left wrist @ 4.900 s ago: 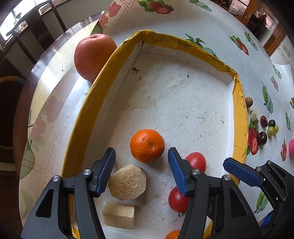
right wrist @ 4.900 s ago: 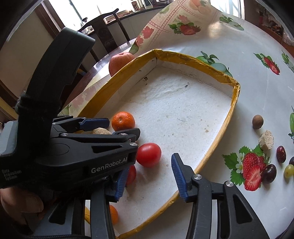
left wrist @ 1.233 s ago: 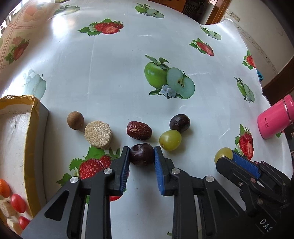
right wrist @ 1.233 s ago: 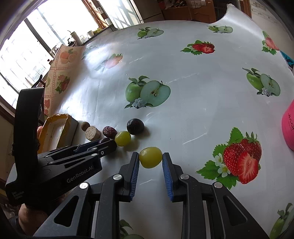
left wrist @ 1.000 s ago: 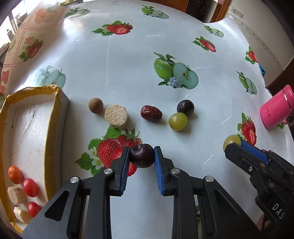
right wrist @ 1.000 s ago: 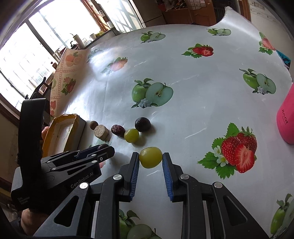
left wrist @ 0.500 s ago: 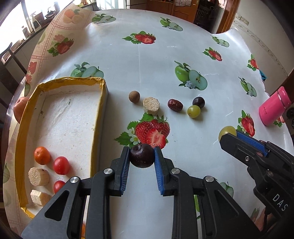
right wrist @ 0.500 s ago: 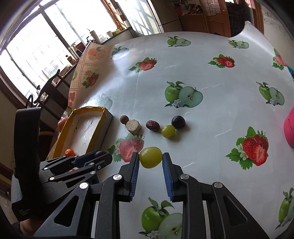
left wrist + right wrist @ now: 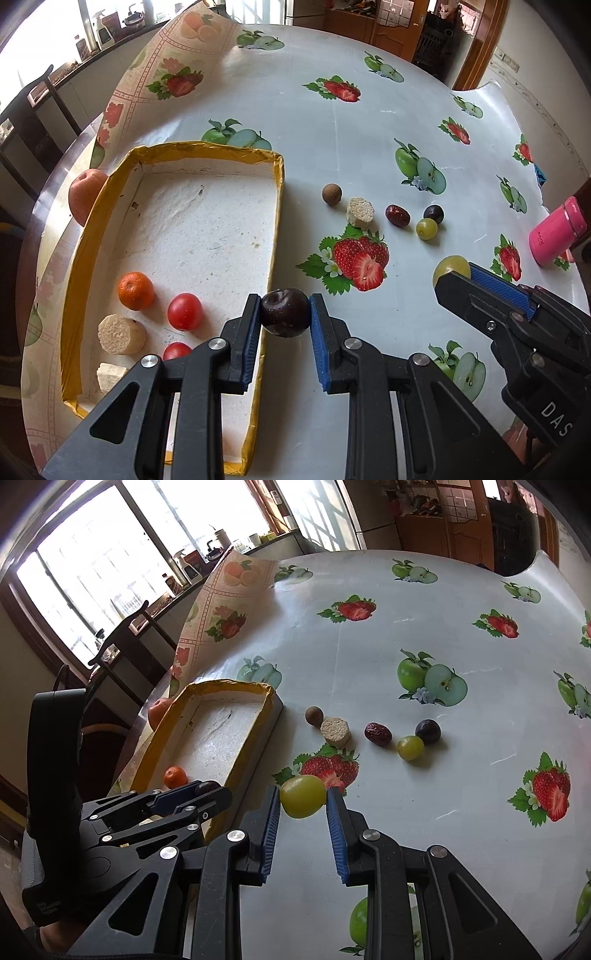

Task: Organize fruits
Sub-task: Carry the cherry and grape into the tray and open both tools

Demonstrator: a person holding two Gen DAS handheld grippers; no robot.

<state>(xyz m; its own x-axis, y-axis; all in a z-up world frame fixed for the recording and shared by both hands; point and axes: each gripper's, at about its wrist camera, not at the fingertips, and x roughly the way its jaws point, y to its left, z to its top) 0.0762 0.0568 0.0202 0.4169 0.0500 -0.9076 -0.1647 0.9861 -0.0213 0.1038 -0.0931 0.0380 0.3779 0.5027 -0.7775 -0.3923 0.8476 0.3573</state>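
Observation:
My left gripper [image 9: 284, 314] is shut on a dark purple plum [image 9: 284, 313], held above the right wall of the yellow-rimmed tray [image 9: 279, 206]. My right gripper [image 9: 303, 797] is shut on a green grape [image 9: 302, 796], held above the table right of the tray [image 9: 255, 734]; the grape also shows in the left wrist view [image 9: 450, 266]. In the tray lie an orange [image 9: 135, 290], red tomatoes [image 9: 184, 311] and pale cut pieces [image 9: 121, 334]. On the cloth lie a brown round fruit [image 9: 331, 194], a pale slice [image 9: 360, 217], a red date [image 9: 397, 215], a dark grape [image 9: 433, 213] and a green grape [image 9: 427, 228].
A red apple [image 9: 85, 195] sits outside the tray's far left wall. A pink cup [image 9: 556, 236] stands at the table's right edge. The tablecloth [image 9: 332, 140] has printed fruit. A chair [image 9: 125, 646] stands beyond the table's left edge.
Both grippers closed on their fruits, lifted and pulled back left toward the tray. The plum has come from beside the loose fruits to above the tray's right wall.

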